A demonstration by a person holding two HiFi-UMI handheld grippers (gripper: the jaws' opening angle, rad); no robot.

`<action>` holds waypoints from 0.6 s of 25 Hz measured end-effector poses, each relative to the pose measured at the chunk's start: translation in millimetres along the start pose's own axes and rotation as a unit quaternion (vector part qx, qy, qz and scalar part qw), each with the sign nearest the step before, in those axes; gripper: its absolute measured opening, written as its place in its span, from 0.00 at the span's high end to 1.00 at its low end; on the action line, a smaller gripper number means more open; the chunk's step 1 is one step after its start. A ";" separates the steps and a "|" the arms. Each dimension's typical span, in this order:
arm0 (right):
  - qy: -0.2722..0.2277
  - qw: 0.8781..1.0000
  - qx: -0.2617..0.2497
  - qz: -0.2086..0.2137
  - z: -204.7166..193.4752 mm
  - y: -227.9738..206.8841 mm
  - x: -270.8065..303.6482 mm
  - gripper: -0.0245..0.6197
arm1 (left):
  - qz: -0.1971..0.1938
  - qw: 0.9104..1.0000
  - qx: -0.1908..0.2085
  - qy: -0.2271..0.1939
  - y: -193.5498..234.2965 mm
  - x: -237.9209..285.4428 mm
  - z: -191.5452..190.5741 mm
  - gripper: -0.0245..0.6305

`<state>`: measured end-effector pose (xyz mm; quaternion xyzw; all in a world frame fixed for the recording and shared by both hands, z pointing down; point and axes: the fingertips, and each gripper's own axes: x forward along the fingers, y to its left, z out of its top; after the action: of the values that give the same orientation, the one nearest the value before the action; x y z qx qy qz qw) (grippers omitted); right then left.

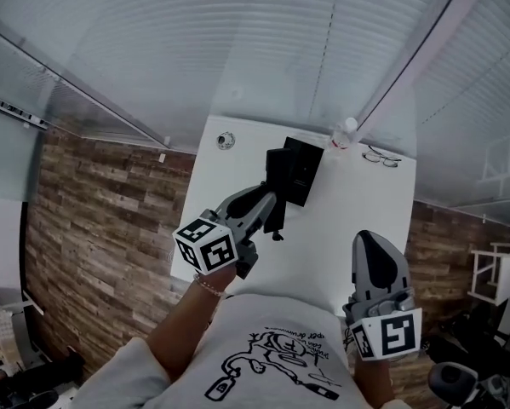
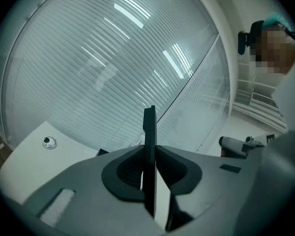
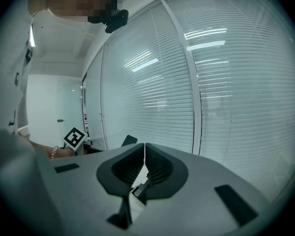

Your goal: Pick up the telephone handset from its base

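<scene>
Head view: smooth white rectangular worktop (image 1: 344,220); boxy matte-black telephone base (image 1: 306,167) near its far edge; left hand-held gripper (image 1: 267,204), bare forearm extended, clamped on the slim black telephone handset (image 1: 277,175) above the base; right hand-held gripper (image 1: 375,244) closed, empty.

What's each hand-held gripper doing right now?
Left hand-held gripper: closed on the handset.
Right hand-held gripper: closed, empty.

No legible text. Shirt (image 1: 263,318) print: handwriting-style lines, upside down, too blurred to read.
</scene>
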<state>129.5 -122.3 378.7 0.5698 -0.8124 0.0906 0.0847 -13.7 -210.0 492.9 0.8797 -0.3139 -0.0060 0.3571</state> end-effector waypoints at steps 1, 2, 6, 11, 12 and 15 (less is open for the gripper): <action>-0.003 1.000 -0.003 0.001 3.5 1.8 -3.0 0.95 | -0.004 1.000 0.003 -0.007 -9.1 -5.7 3.7 0.86; -0.008 1.000 -0.006 0.002 7.7 3.5 -5.5 0.95 | -0.008 1.000 0.009 -0.014 -17.6 -11.0 8.0 0.86; -0.030 0.999 -0.020 0.006 25.4 8.6 -12.4 0.95 | -0.019 0.998 0.050 -0.035 -46.0 -27.1 24.2 0.86; -0.047 0.998 -0.032 0.014 45.1 20.4 -26.3 0.95 | -0.034 0.995 0.065 -0.063 -79.5 -54.4 40.8 0.86; -0.051 0.998 -0.035 0.016 49.2 22.9 -29.0 0.95 | -0.036 0.995 0.068 -0.069 -86.0 -60.0 44.0 0.86; -0.060 0.997 -0.044 0.022 59.1 29.3 -34.9 0.95 | -0.041 0.993 0.077 -0.083 -103.5 -75.1 51.4 0.86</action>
<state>111.6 -95.2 311.5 0.5522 -0.8314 0.0221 0.0586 -29.3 -143.6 373.2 0.9133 -0.3054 -0.0695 0.2604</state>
